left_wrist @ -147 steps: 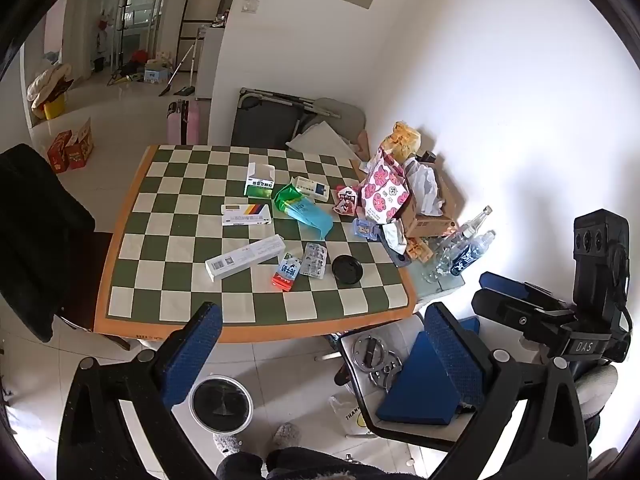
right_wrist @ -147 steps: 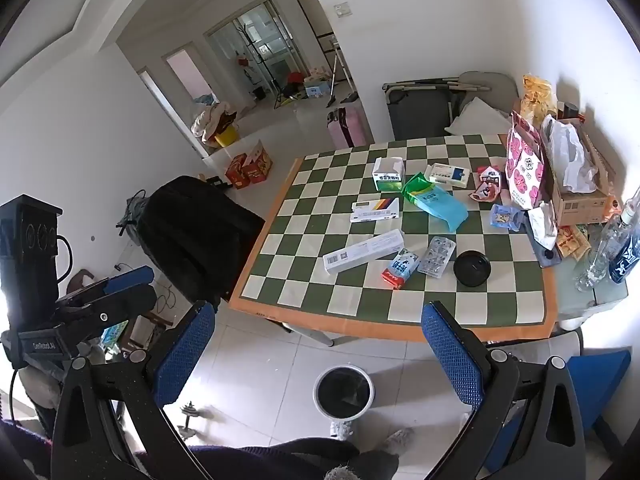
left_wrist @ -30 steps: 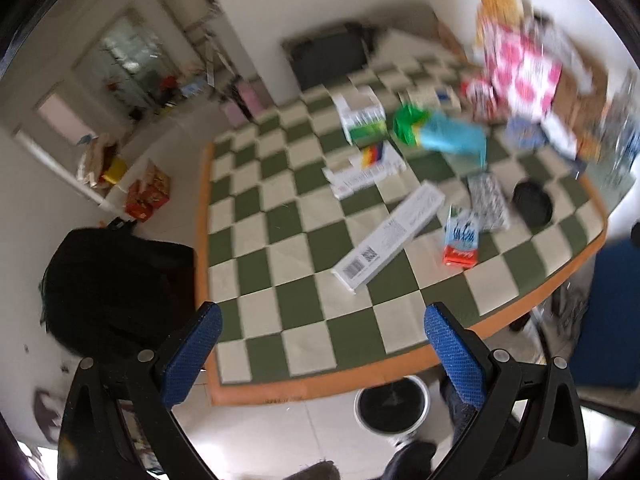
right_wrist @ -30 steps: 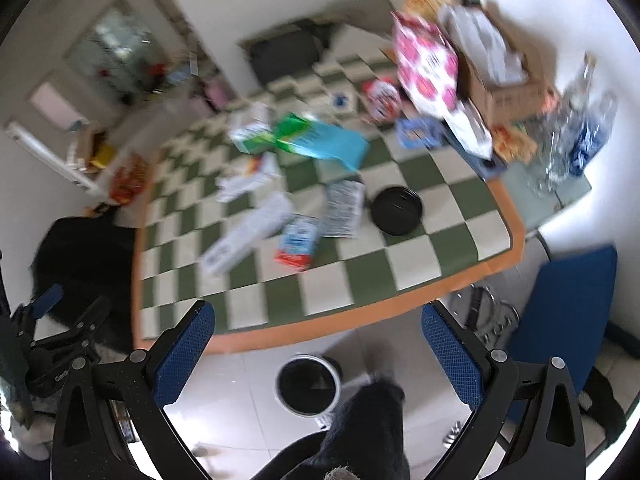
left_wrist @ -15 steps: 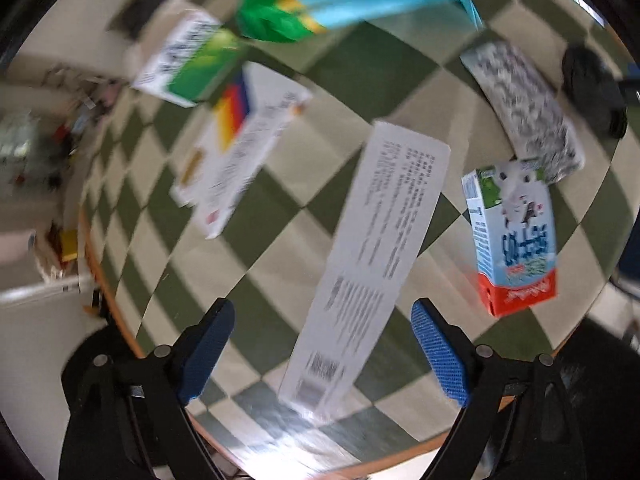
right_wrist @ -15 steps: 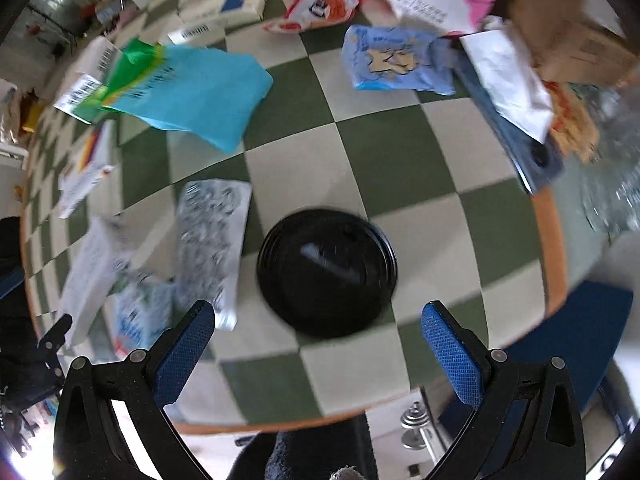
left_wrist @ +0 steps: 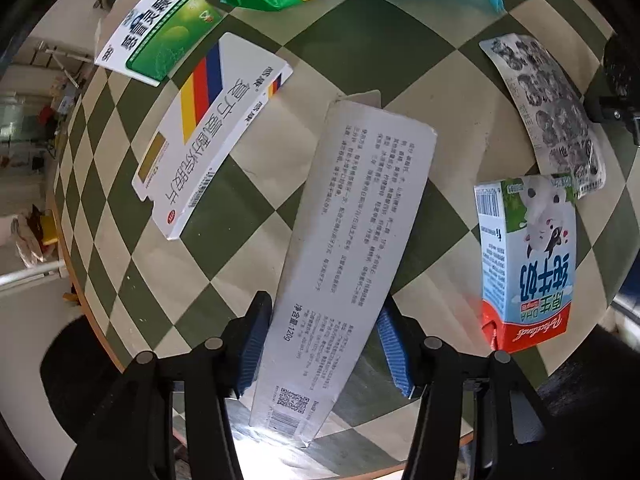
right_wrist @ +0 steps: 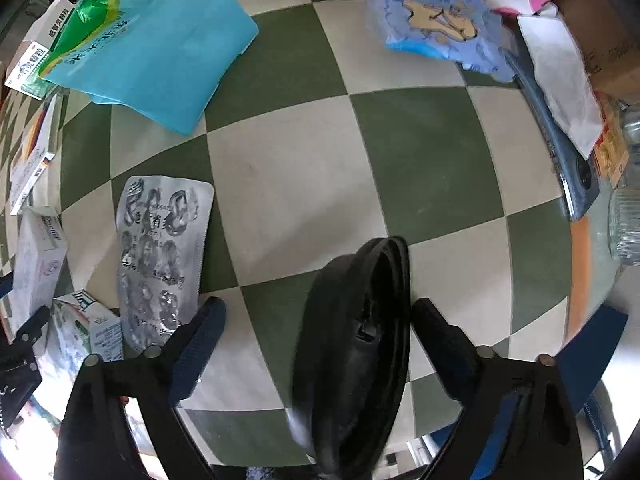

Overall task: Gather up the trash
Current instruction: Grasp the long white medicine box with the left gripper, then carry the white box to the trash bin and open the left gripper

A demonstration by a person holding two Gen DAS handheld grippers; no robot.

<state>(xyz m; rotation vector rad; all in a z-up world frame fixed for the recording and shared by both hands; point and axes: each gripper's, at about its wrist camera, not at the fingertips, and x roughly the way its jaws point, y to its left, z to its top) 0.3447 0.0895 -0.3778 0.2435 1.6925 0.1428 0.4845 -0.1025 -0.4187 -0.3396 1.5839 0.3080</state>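
Presently the long white box (left_wrist: 348, 240) runs lengthwise away from my left tool (left_wrist: 320, 344), its near end between part-closed fingers; my right tool (right_wrist: 316, 344) stands open astride the tilted black lid (right_wrist: 356, 344).

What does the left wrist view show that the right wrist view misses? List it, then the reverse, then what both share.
Only the left wrist view: the left gripper closing around the long white box. Only the right wrist view: the right gripper straddling the tilted black lid, and the blue snack packet. Both: the blister pack, milk carton, blue-green bag and checkered table.
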